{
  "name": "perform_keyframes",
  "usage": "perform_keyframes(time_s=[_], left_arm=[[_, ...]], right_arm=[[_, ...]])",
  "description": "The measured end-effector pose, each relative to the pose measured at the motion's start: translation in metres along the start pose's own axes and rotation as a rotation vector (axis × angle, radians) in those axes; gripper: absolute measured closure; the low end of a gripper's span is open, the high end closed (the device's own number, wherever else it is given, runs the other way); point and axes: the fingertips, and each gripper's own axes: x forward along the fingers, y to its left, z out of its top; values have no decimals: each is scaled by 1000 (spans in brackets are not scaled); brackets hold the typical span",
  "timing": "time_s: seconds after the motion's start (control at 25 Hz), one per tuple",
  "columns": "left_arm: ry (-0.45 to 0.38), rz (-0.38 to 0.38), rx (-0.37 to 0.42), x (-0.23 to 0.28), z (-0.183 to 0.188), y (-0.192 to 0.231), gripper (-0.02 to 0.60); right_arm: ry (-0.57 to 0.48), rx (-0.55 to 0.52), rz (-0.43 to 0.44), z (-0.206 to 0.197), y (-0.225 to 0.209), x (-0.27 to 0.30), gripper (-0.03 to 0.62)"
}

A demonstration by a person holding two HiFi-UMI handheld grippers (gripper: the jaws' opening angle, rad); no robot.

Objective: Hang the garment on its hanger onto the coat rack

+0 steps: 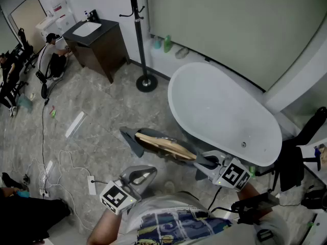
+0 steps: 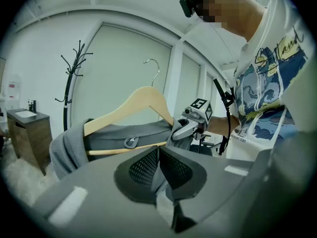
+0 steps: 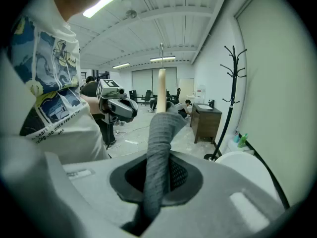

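A grey garment (image 1: 134,138) hangs on a wooden hanger (image 1: 166,146), held low over the floor beside the bathtub. My right gripper (image 1: 203,162) is shut on the garment-covered end of the hanger (image 3: 159,133), and the wooden bar (image 3: 161,90) rises beyond its jaws. My left gripper (image 1: 147,173) is shut on a fold of the grey garment (image 2: 154,175) below the hanger (image 2: 143,100), whose metal hook (image 2: 154,68) points up. The black coat rack (image 1: 138,29) stands far ahead, by the wall. It also shows as the coat rack (image 2: 72,83) and the coat rack (image 3: 232,88).
A white bathtub (image 1: 225,111) lies right of the rack's round base (image 1: 146,83). A dark vanity (image 1: 99,42) with a sink stands at the back left, with people (image 1: 51,55) beside it. Cables and a power strip (image 1: 92,185) lie on the floor. A black chair (image 1: 301,152) is at the right.
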Motion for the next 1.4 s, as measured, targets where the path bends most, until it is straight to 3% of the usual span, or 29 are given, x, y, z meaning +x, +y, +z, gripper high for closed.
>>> perform_keyframes(time_s=[0.24,0.52,0.84,1.12,1.4], left_arm=[[-13,3,71,7,12,-9,565],[-18,5,21,10,11,10,565],[-55,3,20,14,29,107,565],[-63,-14,93,-5,61,224,565],[-56,-7,148,-24,88,309,565]], right_arm=[[-17,32,-15,-6,-6,-16,579],[-9,44,12,8,-37,2,579],[-8,65,32,51,-103,60,579],[-21,59,4,121,-178,128,579],[-71,37,-20,195,-260,181,579]])
